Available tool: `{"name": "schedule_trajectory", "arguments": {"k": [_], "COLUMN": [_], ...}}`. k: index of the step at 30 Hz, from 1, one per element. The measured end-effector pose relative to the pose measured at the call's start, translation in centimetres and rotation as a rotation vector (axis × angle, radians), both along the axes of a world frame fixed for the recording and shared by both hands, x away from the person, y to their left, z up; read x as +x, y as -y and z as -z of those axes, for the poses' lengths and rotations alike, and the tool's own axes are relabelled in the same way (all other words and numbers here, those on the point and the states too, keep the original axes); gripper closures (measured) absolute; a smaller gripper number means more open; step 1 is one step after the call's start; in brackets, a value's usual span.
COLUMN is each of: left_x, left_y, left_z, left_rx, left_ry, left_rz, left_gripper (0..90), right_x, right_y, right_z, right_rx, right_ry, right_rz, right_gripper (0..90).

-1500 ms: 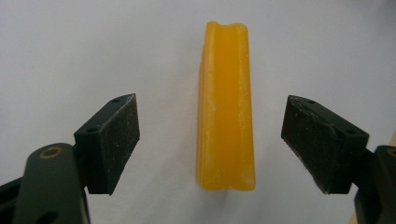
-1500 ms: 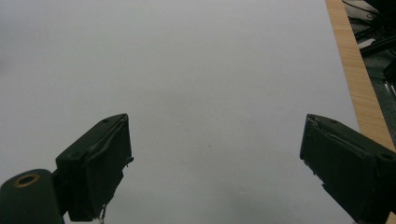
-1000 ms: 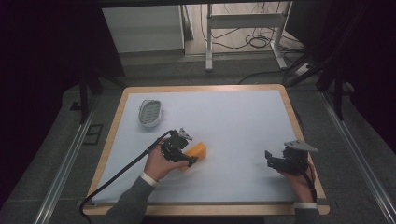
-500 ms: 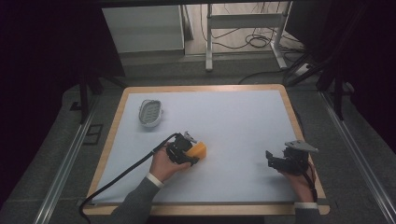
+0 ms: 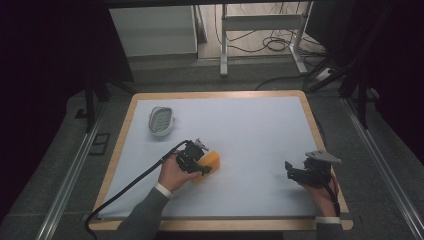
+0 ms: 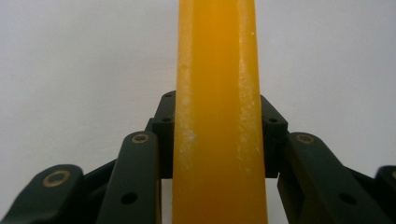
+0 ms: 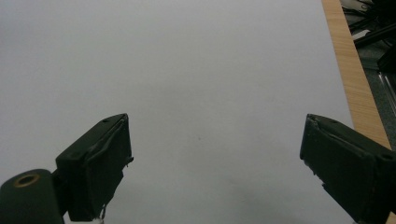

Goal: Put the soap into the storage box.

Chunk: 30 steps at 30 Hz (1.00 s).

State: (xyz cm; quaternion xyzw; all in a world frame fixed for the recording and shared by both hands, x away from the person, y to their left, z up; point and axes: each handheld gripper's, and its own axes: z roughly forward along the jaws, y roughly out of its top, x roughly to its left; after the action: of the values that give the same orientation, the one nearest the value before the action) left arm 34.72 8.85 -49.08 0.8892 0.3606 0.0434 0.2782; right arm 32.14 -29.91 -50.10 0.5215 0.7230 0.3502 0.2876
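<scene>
Left gripper (image 5: 202, 165), high view: clamped on an orange block (image 5: 210, 164) near the middle of the white table (image 5: 250, 130), a touch toward the near left, cable trailing off to the near-left corner. Right gripper (image 5: 291, 171) over by the near right edge, jaws pointing left, grey three-cornered plate on top, nothing between the jaws. White oval dish with a slatted inside (image 5: 161, 120) sitting far left on the table, well apart from both grippers.

Left gripper view: orange block (image 6: 218, 112) running straight up the middle, pale scuffs along both edges, both black jaws pressed flat against its sides. White table surface behind.

Right gripper view: right gripper (image 7: 215, 154) spread wide, jaws far apart and holding nothing. Bare white table (image 7: 187, 70) beneath, wooden edge (image 7: 352, 79) running down the right.
</scene>
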Motion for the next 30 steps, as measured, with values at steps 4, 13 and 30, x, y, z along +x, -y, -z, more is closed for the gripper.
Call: {"name": "schedule_trajectory", "arguments": {"k": [4,13,30], "left_x": [0.0,0.2,-0.2], "left_y": [-0.5,-1.5,-3.4], "left_z": [-0.7,-1.8,-2.2], "left_rx": [-0.028,-0.062,-0.106], "left_ry": [0.005,-0.003,0.022], "left_rz": [0.006,0.007,-0.025], "left_gripper": [61.1,61.1,61.1], "right_x": [0.0,0.0,-0.1], "right_y": [0.0,0.0,0.2], "right_z": [0.0,0.0,-0.1], "right_rx": [-0.004,-0.006,0.002], "right_ry": [0.003,0.002,0.006], "right_rz": [-0.001,0.001,0.003], "right_gripper": [9.0,9.0,9.0]}}
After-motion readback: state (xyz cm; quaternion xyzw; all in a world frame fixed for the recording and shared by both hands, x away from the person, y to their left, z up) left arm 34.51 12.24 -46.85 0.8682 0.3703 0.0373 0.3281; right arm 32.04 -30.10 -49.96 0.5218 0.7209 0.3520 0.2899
